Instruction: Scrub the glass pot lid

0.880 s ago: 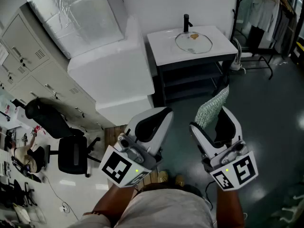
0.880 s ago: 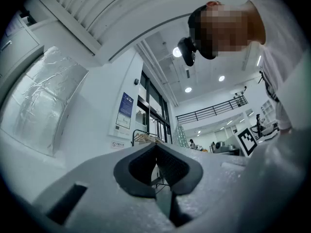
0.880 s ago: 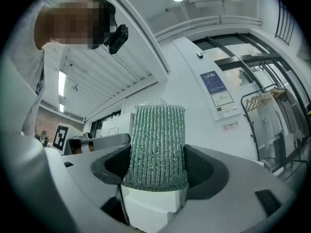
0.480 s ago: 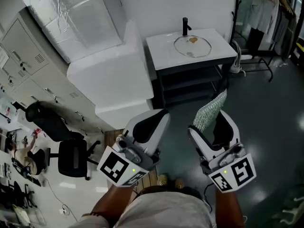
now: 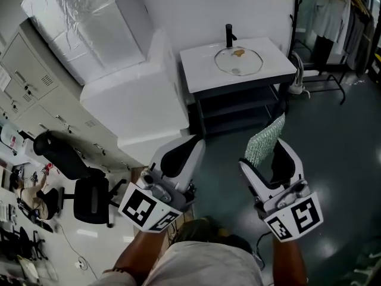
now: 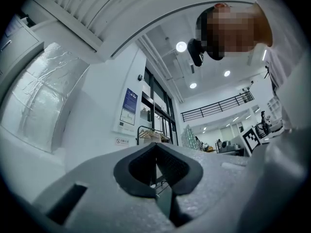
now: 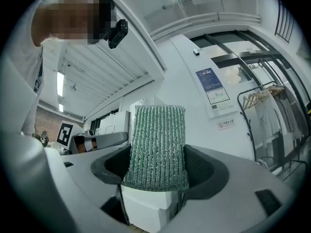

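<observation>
Far ahead, near the back edge of the white desk (image 5: pixel 199 70), sits the round glass pot lid (image 5: pixel 238 60), visible only in my head view; open dark floor (image 5: pixel 333 136) lies between. My left gripper (image 6: pixel 155 165) is closed, empty; right gripper (image 7: pixel 158 165) clamps a green ribbed scouring pad (image 7: pixel 156 144).

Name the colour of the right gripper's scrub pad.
Scrub pad: green with silvery ribs, clearest in the right gripper view.
</observation>
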`<state>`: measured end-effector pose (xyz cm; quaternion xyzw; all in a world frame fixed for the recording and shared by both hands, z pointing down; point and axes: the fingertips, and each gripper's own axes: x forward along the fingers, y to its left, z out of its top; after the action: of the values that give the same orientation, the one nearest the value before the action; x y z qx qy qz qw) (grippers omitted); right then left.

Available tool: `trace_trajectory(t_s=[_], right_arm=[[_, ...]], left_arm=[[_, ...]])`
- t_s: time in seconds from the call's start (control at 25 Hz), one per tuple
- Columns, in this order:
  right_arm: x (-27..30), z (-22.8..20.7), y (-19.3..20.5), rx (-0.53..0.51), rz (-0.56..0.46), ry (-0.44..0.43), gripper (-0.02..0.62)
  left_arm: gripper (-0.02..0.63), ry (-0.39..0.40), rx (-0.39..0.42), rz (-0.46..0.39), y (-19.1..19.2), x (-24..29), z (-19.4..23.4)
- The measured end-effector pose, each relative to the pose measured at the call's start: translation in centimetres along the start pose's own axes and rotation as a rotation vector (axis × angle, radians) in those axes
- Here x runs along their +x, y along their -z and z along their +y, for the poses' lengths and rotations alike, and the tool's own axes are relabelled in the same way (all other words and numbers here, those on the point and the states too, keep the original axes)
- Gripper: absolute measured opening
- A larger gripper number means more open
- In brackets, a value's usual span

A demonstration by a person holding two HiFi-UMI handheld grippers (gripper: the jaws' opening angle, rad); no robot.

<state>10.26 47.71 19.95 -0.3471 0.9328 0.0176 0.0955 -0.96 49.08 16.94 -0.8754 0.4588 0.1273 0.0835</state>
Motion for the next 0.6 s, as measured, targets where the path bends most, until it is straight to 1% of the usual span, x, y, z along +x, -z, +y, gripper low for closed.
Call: trace_trajectory(t_s=[0.28,0.44,0.6], right_arm=[[1.5,-3.4,0.4,-0.002,0.008,0.004,0.339],[3.8,-5.5,0.9,-0.016,0.013,0.000,0.339],[7.3,-8.0,1.5,-0.028,0.017,0.008,0.339]], left_arm=[[0.015,-0.009,0.004,0.002,1.3,3.4,1.6],[0.015,-0.019,0.005,-0.005,2.3,5.5,4.0],[0.015,-0.018,0.003,-0.011,3.5,8.0,7.4]])
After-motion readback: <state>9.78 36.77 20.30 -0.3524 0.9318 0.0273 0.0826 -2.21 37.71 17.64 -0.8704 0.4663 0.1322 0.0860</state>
